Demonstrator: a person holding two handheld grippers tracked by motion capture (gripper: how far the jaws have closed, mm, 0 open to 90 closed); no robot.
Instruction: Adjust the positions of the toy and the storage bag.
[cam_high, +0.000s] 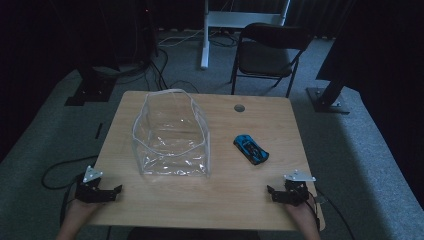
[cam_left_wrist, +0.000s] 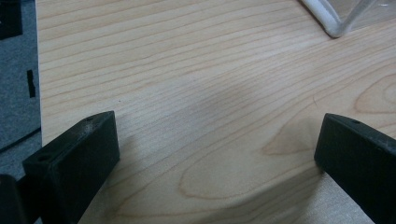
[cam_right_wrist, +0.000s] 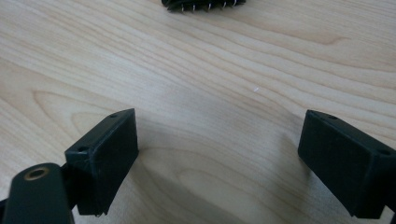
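A clear plastic bag (cam_high: 172, 137) with a white rim stands open on the wooden table (cam_high: 235, 200), left of centre. A blue toy car (cam_high: 251, 148) lies to its right, angled. My left gripper (cam_high: 100, 189) rests at the front left corner of the table, open, with bare wood between its jaws (cam_left_wrist: 217, 123); a corner of the bag (cam_left_wrist: 336, 21) shows far ahead of it. My right gripper (cam_high: 288, 191) sits at the front right, also open over bare wood (cam_right_wrist: 219, 116), with the dark underside of the car (cam_right_wrist: 205, 4) ahead of it.
A round cable hole (cam_high: 239, 108) sits near the table's far edge. Behind the table stand a dark folding chair (cam_high: 267, 55) and a white desk leg (cam_high: 204, 40). Cables run over the grey carpet (cam_high: 60, 165) at the left.
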